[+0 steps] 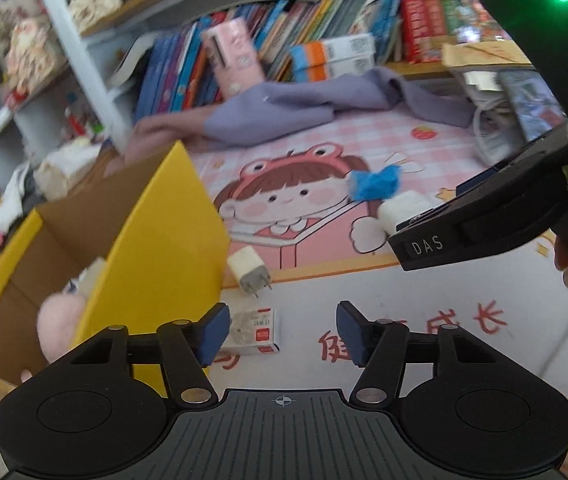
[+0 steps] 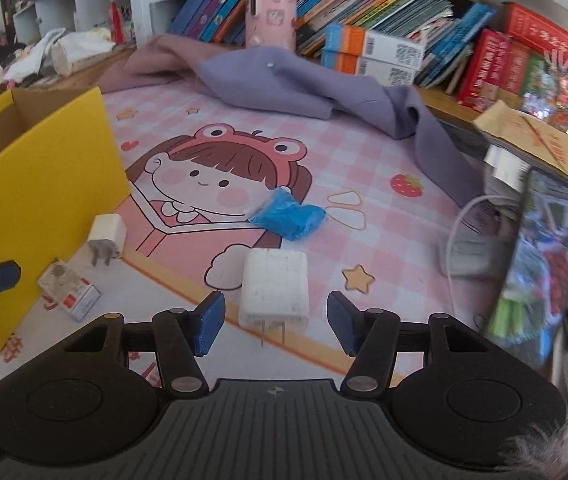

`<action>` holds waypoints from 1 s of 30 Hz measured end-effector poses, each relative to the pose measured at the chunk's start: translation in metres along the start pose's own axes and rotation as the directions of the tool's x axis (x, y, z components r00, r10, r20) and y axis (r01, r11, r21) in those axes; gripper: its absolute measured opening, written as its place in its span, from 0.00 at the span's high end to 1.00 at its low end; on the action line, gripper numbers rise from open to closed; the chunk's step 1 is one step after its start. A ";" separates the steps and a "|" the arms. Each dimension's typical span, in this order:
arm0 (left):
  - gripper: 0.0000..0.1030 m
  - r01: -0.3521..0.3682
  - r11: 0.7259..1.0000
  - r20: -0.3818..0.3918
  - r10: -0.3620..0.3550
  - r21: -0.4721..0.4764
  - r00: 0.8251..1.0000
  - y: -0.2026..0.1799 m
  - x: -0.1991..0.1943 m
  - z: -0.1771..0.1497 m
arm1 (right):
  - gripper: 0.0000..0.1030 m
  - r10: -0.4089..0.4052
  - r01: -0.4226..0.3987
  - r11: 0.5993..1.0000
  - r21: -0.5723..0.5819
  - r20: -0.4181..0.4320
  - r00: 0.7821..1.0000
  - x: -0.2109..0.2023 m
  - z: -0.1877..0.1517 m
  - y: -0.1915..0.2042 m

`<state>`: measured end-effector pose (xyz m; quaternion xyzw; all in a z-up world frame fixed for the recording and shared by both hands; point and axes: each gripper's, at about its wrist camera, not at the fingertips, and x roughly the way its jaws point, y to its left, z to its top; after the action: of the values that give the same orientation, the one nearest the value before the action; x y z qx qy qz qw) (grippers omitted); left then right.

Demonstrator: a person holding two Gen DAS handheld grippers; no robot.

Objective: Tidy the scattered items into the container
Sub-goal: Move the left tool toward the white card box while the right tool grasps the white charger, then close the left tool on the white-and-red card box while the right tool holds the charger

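A yellow cardboard box (image 1: 155, 240) stands at the left with a pink plush toy (image 1: 61, 316) inside; the box also shows in the right wrist view (image 2: 43, 168). My left gripper (image 1: 281, 332) is open above a small printed packet (image 1: 253, 330). A small white plug (image 1: 245, 270) lies beside the box wall. My right gripper (image 2: 275, 322) is open with a larger white charger (image 2: 275, 288) lying between its fingers, prongs toward me. A blue crumpled bag (image 2: 290, 216) lies on the cartoon mat beyond it. The small plug (image 2: 105, 238) and the packet (image 2: 69, 290) show at the left of the right wrist view.
A purple cloth (image 2: 316, 88) lies at the back of the mat. Bookshelves (image 2: 364, 12) run behind. A white cable and adapter (image 2: 468, 248) sit at the right next to stacked books and a brown envelope (image 2: 540, 144). The right gripper's body (image 1: 484, 216) shows at the left wrist view's right.
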<state>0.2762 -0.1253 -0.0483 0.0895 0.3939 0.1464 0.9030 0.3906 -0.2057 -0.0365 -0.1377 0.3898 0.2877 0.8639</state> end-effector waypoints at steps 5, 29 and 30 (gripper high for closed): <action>0.44 -0.052 0.995 -0.034 0.049 -0.090 0.998 0.000 0.015 0.002 | 0.47 0.013 -0.014 1.000 -0.024 -0.013 1.000 0.015 0.002 0.000; 0.52 -0.186 0.960 -0.161 0.154 -0.210 0.975 0.018 0.054 0.011 | 0.59 0.089 -0.089 0.996 0.009 -0.039 0.995 0.025 0.003 -0.012; 0.52 -0.183 0.958 -0.166 0.149 -0.220 0.975 0.019 0.055 0.011 | 0.59 0.092 -0.091 0.996 0.010 -0.040 0.995 0.025 0.003 -0.011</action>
<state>0.3157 -0.0893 -0.0735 0.0042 0.4306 0.2735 0.8601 0.4123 -0.2039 -0.0533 -0.1221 0.4142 0.3226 0.8423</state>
